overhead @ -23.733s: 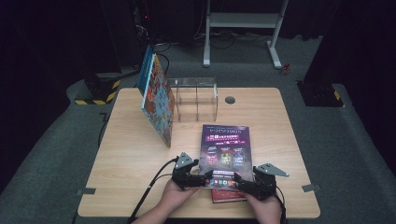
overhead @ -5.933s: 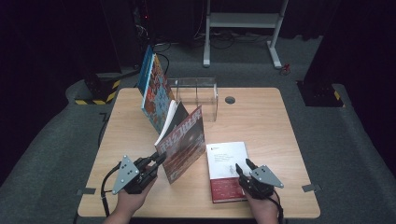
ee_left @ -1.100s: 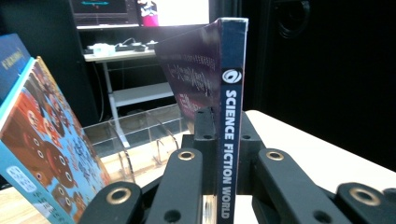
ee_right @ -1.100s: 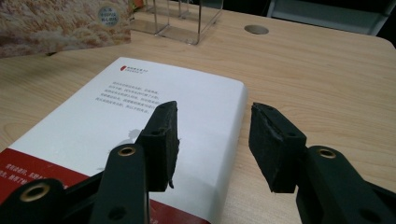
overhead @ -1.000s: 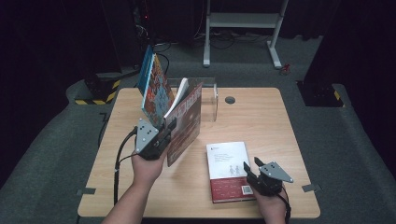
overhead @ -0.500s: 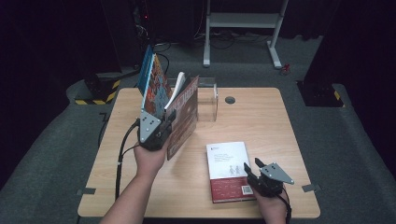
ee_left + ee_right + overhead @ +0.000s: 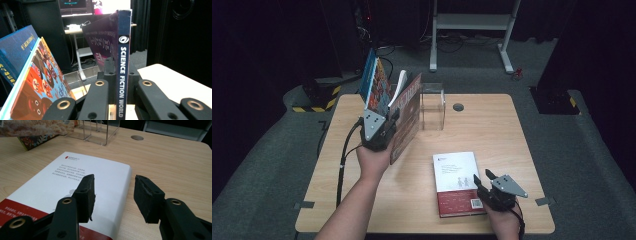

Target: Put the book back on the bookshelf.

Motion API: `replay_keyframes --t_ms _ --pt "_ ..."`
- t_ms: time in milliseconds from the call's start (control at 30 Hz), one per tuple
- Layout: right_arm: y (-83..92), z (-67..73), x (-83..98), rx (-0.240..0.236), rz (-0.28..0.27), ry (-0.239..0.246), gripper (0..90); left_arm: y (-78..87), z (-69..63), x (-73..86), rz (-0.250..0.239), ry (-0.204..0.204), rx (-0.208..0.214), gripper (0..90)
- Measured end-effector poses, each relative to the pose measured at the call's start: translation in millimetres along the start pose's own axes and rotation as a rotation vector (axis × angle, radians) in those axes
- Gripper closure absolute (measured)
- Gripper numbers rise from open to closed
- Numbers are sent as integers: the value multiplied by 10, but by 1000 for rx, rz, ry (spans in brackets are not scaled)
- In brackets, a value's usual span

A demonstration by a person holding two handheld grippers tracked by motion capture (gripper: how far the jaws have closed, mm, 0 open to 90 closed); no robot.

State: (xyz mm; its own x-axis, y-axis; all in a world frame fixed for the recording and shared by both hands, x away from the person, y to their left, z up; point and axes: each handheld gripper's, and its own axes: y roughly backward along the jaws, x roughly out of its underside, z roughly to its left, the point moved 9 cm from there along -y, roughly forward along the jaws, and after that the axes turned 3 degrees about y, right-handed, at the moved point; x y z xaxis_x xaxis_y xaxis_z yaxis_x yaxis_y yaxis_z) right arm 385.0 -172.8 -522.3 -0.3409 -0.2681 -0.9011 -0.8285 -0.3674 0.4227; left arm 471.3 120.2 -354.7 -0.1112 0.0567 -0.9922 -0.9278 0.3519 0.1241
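left jaws pinch magazine [image 7: 123, 62] | right jaws spread | leaning books [image 7: 377, 85]: seemingly two | flat book [image 7: 457, 180]: one

On the worktop [image 7: 522, 130], the flat book [image 7: 457, 182] lies near the front edge. Behind it, the clear rack [image 7: 432, 106] stands at the back, the held magazine [image 7: 407, 117] at its left. Leaning books [image 7: 376, 87] lie left of that.

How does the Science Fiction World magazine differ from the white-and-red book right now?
The magazine stands upright, clamped at its spine in the left gripper; the white-and-red book lies flat on the table, with the open right gripper over its edge. The magazine's cover is dark, the book's mostly white.
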Motion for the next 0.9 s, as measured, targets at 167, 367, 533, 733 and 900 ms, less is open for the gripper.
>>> replay_keyframes --t_ms 167,367,533,733,900 --pt "-33 20 -30 -11 -6 -1 514 -103 -11 -27 7 -2 -4 841" --pt "-59 54 -14 -29 0 8 511 -262 -8 -20 29 -10 -15 841" --pt "-52 62 -27 -29 -5 12 507 -341 8 -22 29 -7 -34 841" --pt "-52 70 -38 -31 -9 11 506 -481 23 -53 21 -23 -65 841" --pt "-48 51 -34 -28 -12 7 507 -605 58 -93 2 -15 -86 841"
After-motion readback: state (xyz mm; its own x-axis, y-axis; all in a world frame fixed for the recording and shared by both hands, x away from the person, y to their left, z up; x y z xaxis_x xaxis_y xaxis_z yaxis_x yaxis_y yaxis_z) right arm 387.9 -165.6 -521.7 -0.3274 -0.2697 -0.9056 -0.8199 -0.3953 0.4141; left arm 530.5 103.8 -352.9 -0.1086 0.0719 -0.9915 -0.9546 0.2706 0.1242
